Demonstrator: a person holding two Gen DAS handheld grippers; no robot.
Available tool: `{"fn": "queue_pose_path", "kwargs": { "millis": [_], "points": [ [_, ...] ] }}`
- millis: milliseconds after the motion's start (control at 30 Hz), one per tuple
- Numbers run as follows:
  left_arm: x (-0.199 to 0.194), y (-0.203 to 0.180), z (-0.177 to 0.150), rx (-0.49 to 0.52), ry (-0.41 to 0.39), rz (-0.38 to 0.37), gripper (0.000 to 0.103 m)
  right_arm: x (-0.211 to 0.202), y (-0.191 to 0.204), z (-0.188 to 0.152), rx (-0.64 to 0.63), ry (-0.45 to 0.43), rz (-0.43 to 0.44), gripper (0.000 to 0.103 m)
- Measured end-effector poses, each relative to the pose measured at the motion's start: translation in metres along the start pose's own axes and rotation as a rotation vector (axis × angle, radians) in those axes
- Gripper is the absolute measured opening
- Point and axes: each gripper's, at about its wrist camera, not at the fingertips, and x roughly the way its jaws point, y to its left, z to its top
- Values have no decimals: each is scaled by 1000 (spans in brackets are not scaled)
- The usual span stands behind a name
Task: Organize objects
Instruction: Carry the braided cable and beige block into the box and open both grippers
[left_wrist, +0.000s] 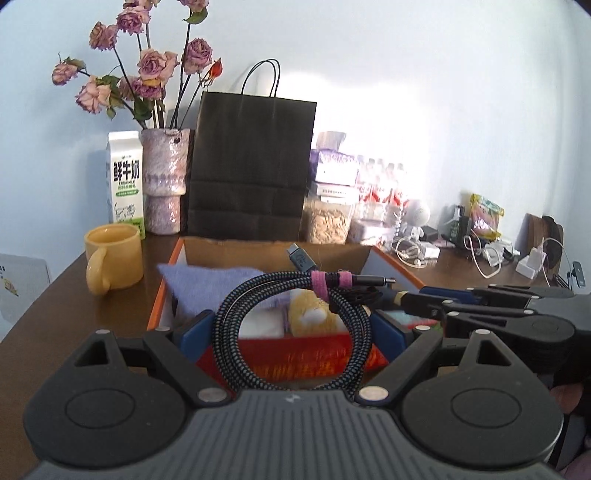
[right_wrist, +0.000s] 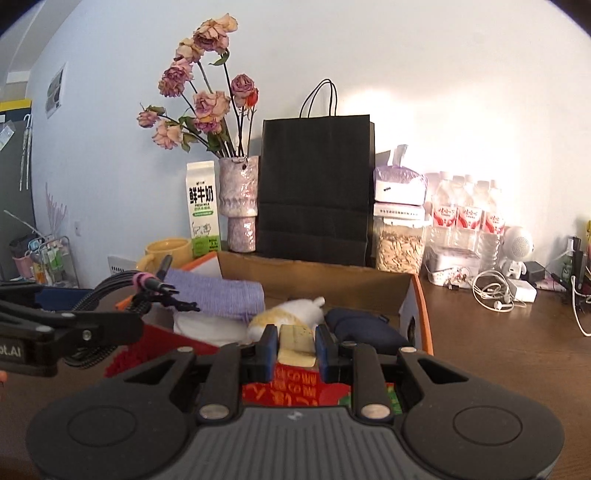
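My left gripper (left_wrist: 291, 332) holds a coiled blue-black braided cable (left_wrist: 258, 295), bound with a pink strap, upright between its wide-set blue pads above the cardboard box (left_wrist: 273, 247). The right wrist view shows that same gripper (right_wrist: 162, 295) and cable (right_wrist: 110, 288) at the left. My right gripper (right_wrist: 297, 350) is shut on a small pale yellow object (right_wrist: 295, 341) just above the box's contents. In the left wrist view it (left_wrist: 402, 299) reaches in from the right. A purple cloth (right_wrist: 218, 293), a white-and-yellow plush toy (right_wrist: 295, 314), a navy pouch (right_wrist: 362, 325) and a red package (right_wrist: 295, 391) lie in the box.
Behind the box stand a black paper bag (right_wrist: 314, 184), a vase of dried roses (right_wrist: 238, 206), a milk carton (right_wrist: 202, 210) and a yellow mug (left_wrist: 114, 258). A jar of seeds (right_wrist: 399, 247), water bottles (right_wrist: 465, 214), a white speaker (right_wrist: 517, 247) and loose earphones and chargers (right_wrist: 495, 291) crowd the right side of the brown table (right_wrist: 498, 369).
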Motion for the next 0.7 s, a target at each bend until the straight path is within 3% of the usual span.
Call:
{"fn": "queue_pose_path", "kwargs": {
  "millis": [467, 700],
  "points": [
    [63, 13, 32, -22, -26, 18, 90, 61, -9, 26, 36, -40, -44, 21],
    [102, 21, 41, -52, -35, 81, 90, 88, -22, 23, 66, -26, -74, 21]
  ]
}}
